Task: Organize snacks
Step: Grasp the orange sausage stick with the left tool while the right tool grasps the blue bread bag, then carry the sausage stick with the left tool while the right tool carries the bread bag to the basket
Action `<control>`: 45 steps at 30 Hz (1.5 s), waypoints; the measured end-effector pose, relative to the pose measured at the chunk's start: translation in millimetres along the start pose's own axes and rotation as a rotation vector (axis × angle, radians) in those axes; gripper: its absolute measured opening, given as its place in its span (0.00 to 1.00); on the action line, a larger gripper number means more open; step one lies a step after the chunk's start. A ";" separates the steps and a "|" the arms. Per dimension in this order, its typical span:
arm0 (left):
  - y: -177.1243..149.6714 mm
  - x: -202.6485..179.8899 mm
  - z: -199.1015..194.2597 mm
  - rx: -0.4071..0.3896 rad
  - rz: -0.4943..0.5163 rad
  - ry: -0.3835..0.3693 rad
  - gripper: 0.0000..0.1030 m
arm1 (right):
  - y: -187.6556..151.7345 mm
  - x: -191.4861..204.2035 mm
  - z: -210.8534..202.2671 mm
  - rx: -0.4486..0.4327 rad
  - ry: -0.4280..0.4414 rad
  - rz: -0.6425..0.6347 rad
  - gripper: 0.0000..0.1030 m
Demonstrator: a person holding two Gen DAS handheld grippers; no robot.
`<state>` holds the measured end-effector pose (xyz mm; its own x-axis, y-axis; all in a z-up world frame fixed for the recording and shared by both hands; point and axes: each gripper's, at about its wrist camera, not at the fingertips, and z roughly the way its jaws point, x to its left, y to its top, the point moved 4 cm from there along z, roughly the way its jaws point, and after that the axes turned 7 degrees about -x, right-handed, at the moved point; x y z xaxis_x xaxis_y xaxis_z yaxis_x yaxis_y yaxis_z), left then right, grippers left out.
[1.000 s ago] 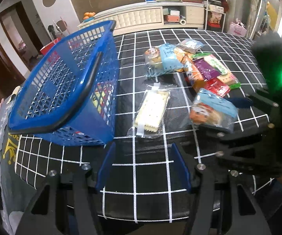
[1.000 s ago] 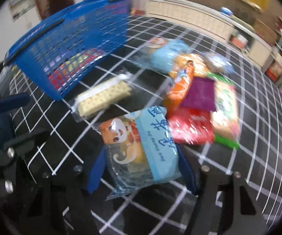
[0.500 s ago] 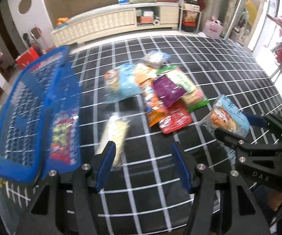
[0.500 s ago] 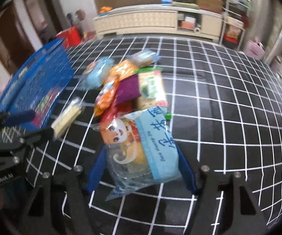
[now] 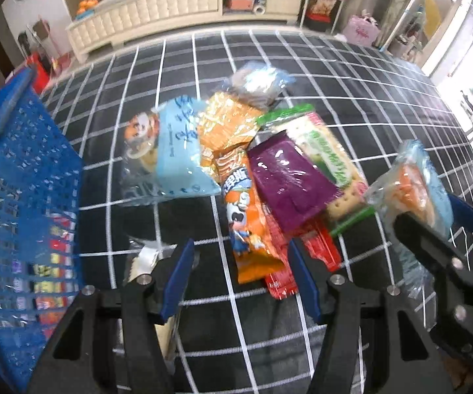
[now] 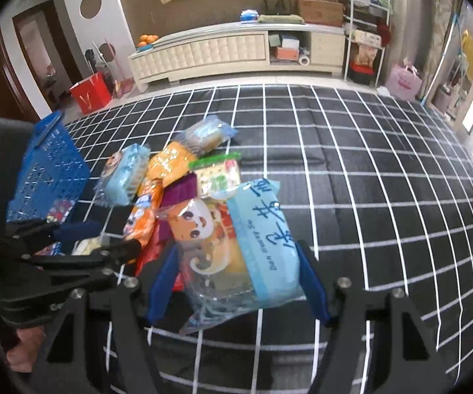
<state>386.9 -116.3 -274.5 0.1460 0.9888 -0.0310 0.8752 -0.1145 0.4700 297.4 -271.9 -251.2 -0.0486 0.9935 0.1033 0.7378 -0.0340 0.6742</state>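
My right gripper (image 6: 236,279) is shut on a light-blue snack packet (image 6: 256,239) with a cartoon face, held above the black grid tablecloth (image 6: 367,180). In the left wrist view that packet (image 5: 413,184) hangs at the right in the right gripper (image 5: 433,210). My left gripper (image 5: 239,279) is open just above the near end of the snack pile, over an orange packet (image 5: 246,223). Beside it lie a purple packet (image 5: 289,180), a green cracker packet (image 5: 328,154) and a second light-blue packet (image 5: 177,157). A cracker packet (image 5: 144,256) is half hidden behind the left finger.
A blue mesh basket (image 5: 23,213) with some packets inside stands at the table's left edge. The right half of the tablecloth (image 5: 384,92) holds nothing. Beyond the table are a white low cabinet (image 6: 220,52), a red bag (image 6: 90,93) and a shelf rack (image 6: 364,32).
My left gripper swung from in front of the basket rightwards to the snack pile. The right gripper rolled and drew back a little higher with the light-blue packet still in it.
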 end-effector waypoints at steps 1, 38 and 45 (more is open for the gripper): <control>1.4 0.9 3.8 0.005 -0.012 0.002 0.55 | 0.7 -2.6 1.0 -0.003 0.000 0.001 0.71; -57.5 17.3 -178.3 -0.212 0.046 -0.040 0.12 | 23.8 65.0 -139.0 -0.111 0.048 -0.047 0.71; -72.1 56.8 -228.3 -0.244 0.008 -0.034 0.12 | 32.3 114.3 -173.9 -0.164 0.076 -0.104 0.71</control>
<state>226.8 -30.0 -108.8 0.1711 0.9838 -0.0540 0.7373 -0.0915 0.6693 198.6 -178.4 -90.4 -0.1743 0.9816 0.0775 0.6070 0.0451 0.7934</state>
